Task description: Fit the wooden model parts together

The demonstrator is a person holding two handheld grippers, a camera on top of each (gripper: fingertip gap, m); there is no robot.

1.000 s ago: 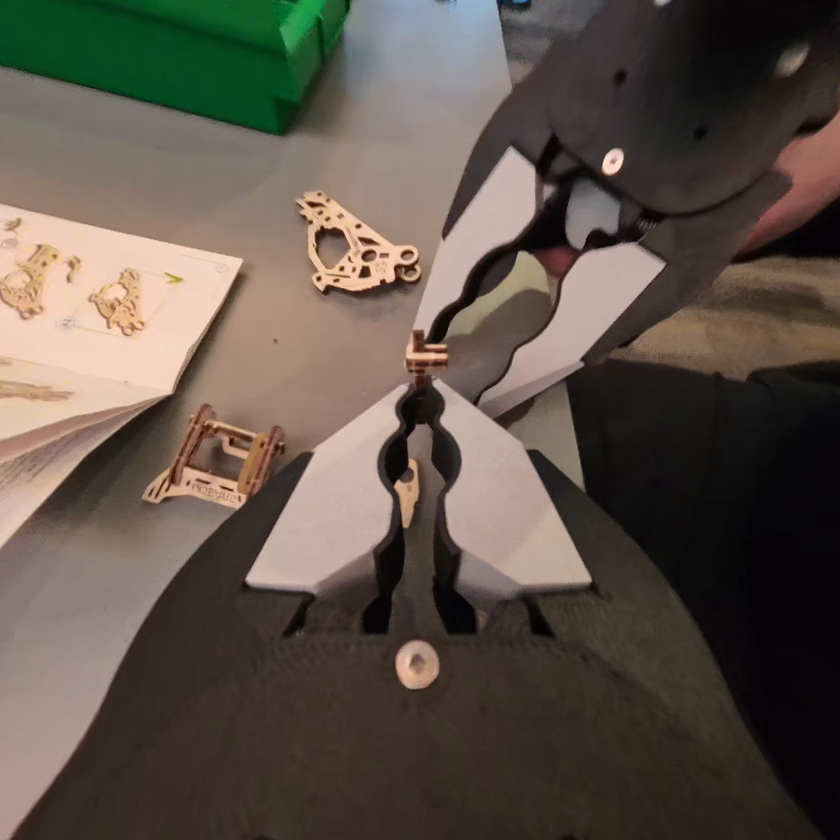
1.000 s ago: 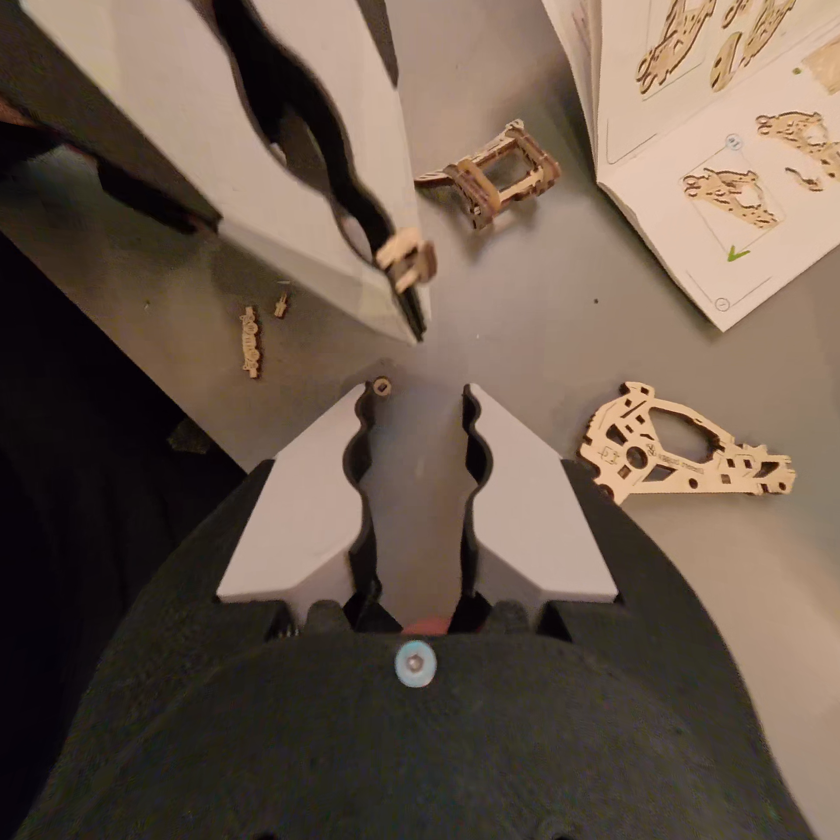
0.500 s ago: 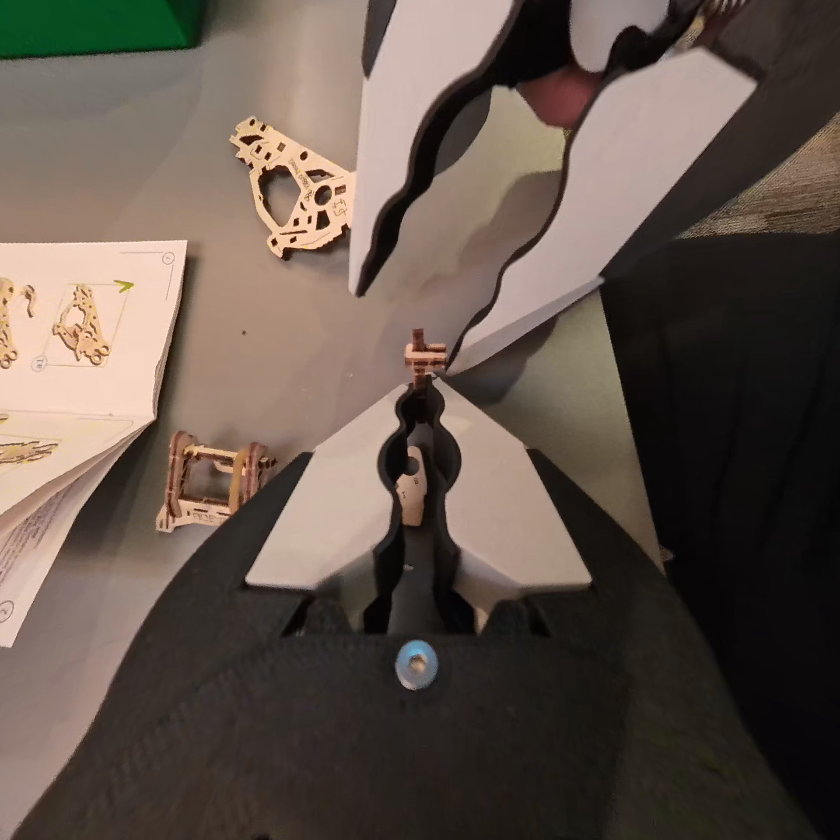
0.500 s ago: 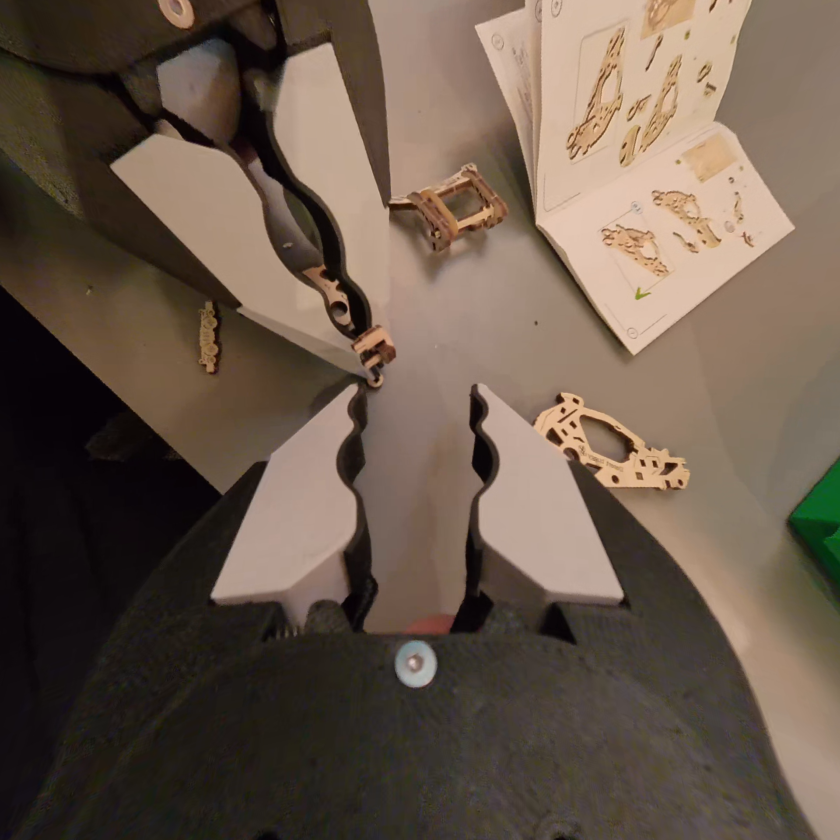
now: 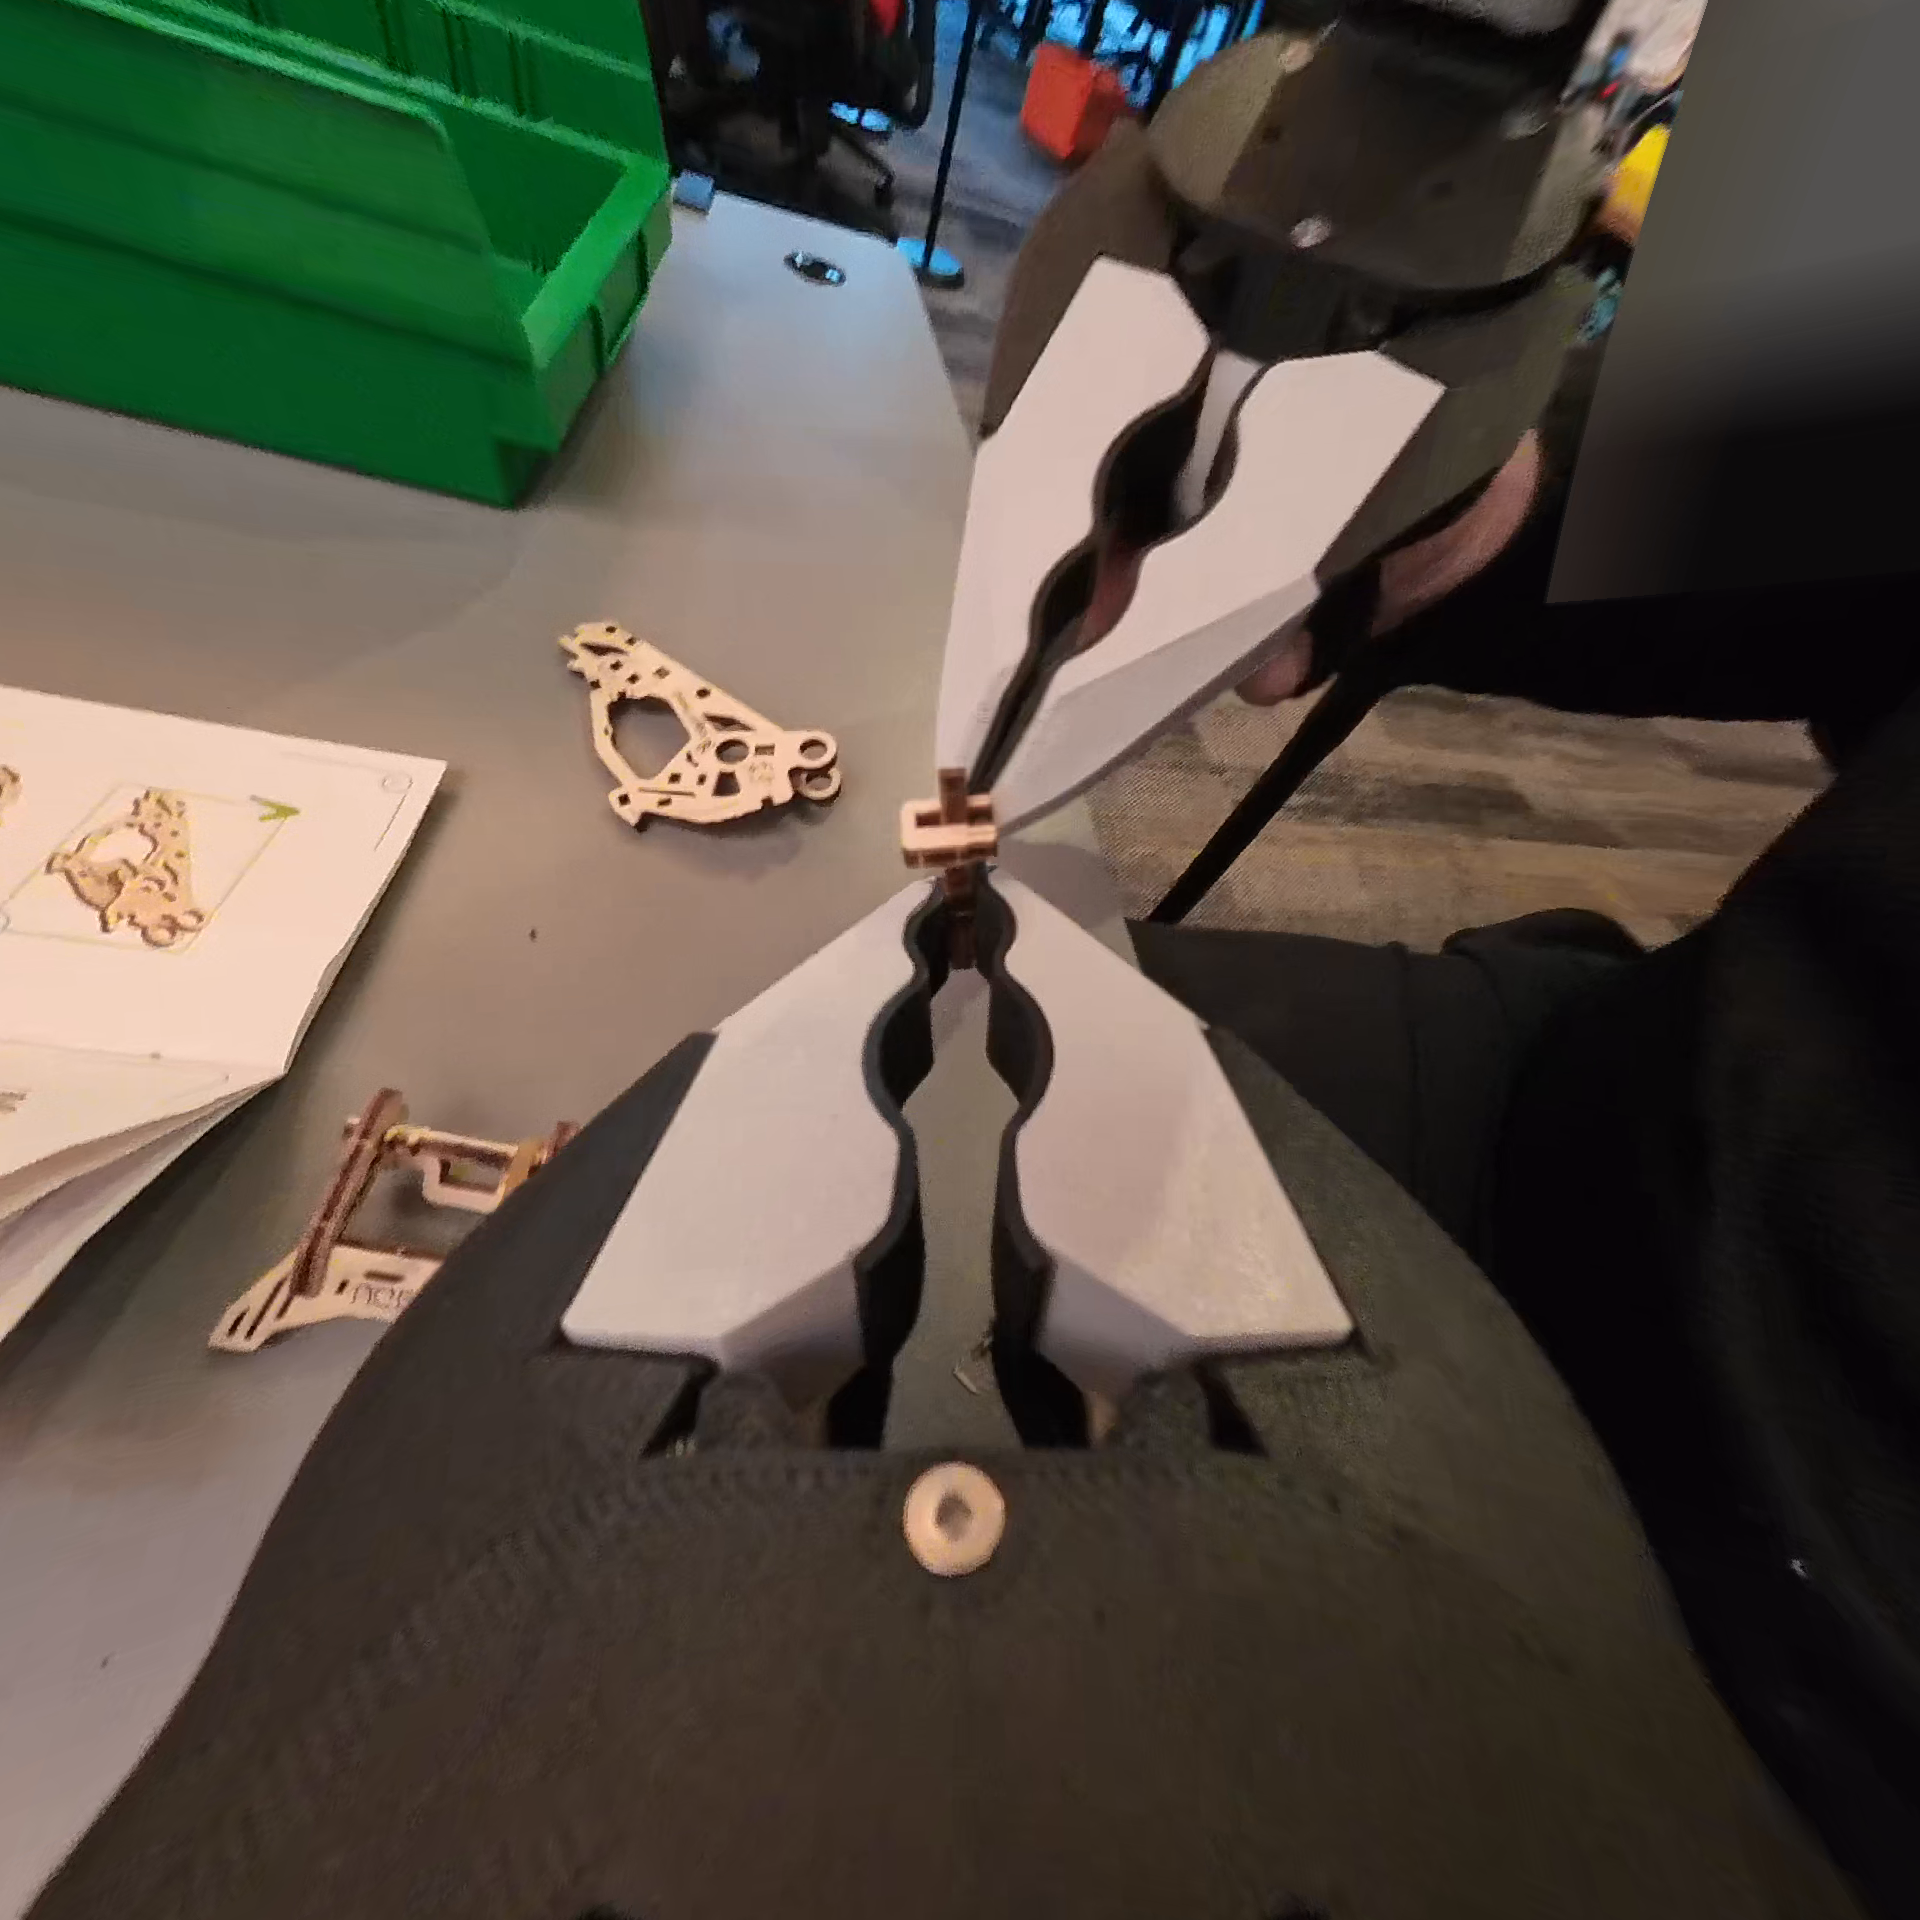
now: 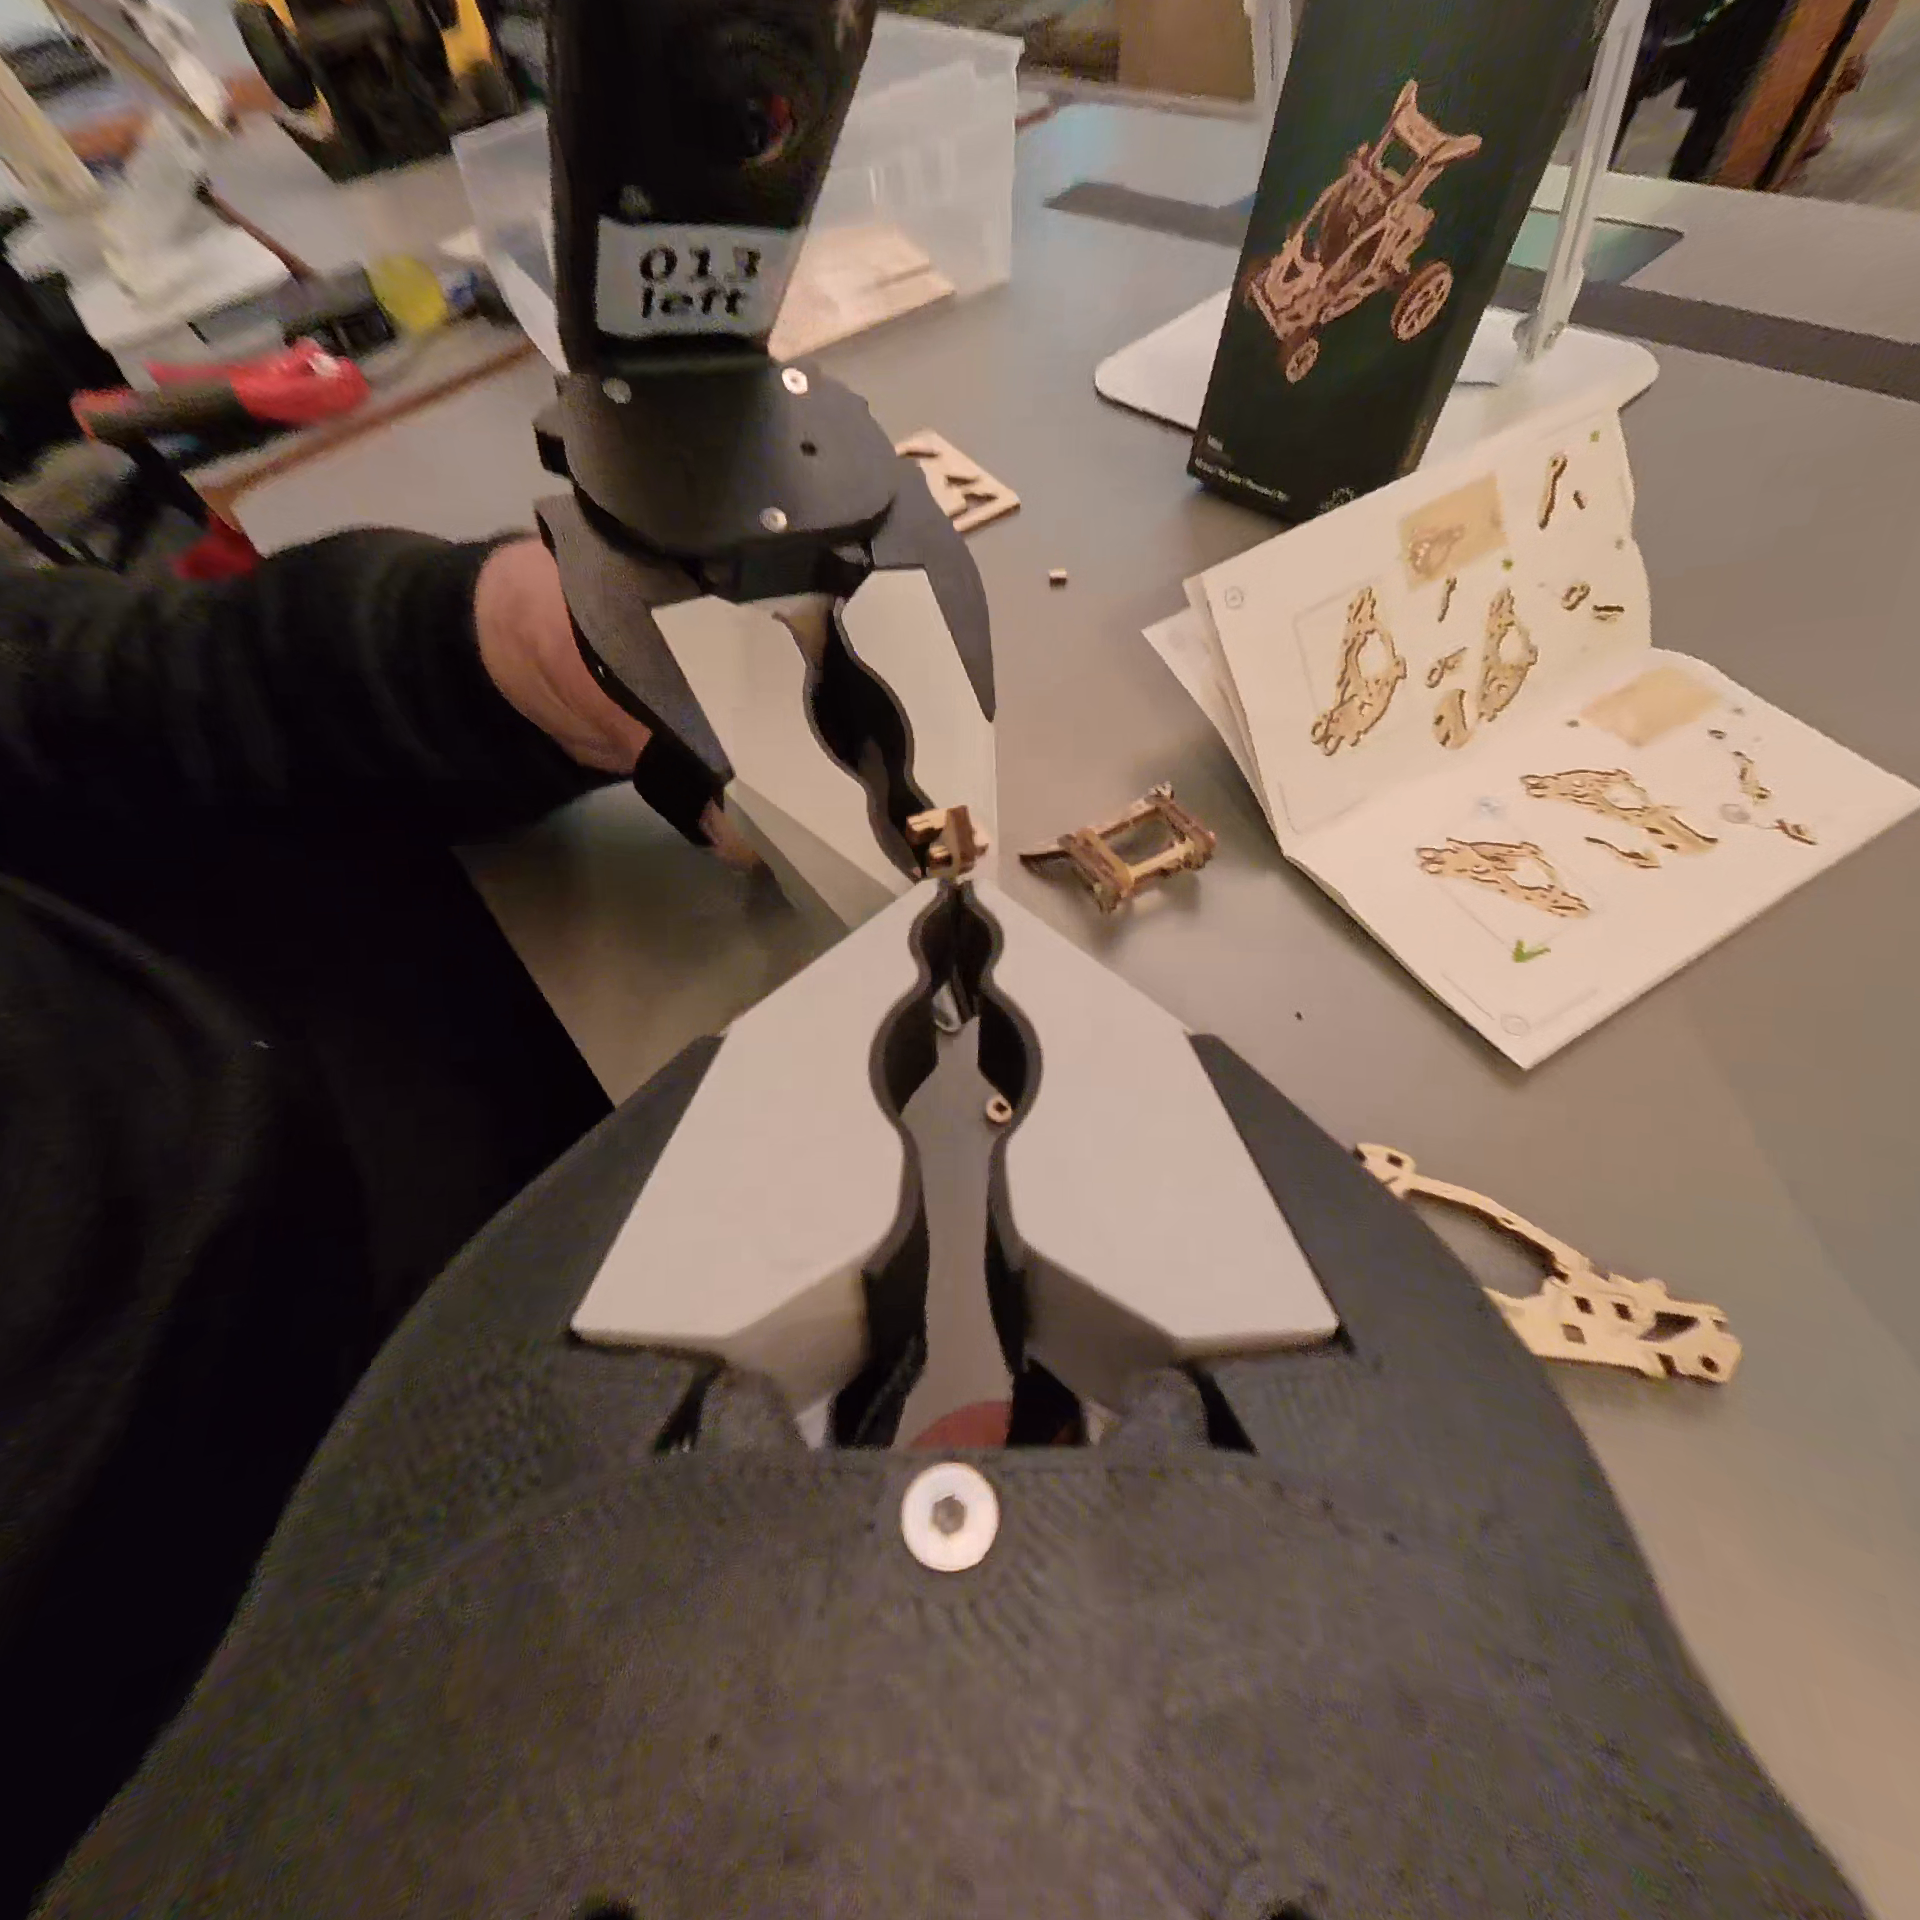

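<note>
My left gripper [image 5: 956, 914] is shut on a thin wooden part [image 5: 948, 831] that has a small cross-shaped block at its end. The block sticks out past the fingertips, above the grey table [image 5: 727, 499]. My right gripper [image 6: 951, 899] faces the left one tip to tip. Its fingers are closed on the far end of the same part [image 6: 945, 836]. In the left wrist view the right gripper [image 5: 982, 790] comes down from the upper right. In the right wrist view the left gripper [image 6: 935, 831] comes down from above.
A flat wooden frame plate [image 5: 696, 743] and a small wooden sub-assembly [image 5: 416, 1226] lie on the table. An open instruction booklet [image 6: 1558, 779] is beside them, green bins [image 5: 312, 208] are at the back, and a dark kit box [image 6: 1371, 239] stands upright. A tiny ring [image 6: 997, 1110] lies under my right gripper.
My right gripper was open and empty beside the part. It has lined up with the left gripper and closed its fingers at the part's end. The left gripper has kept its hold.
</note>
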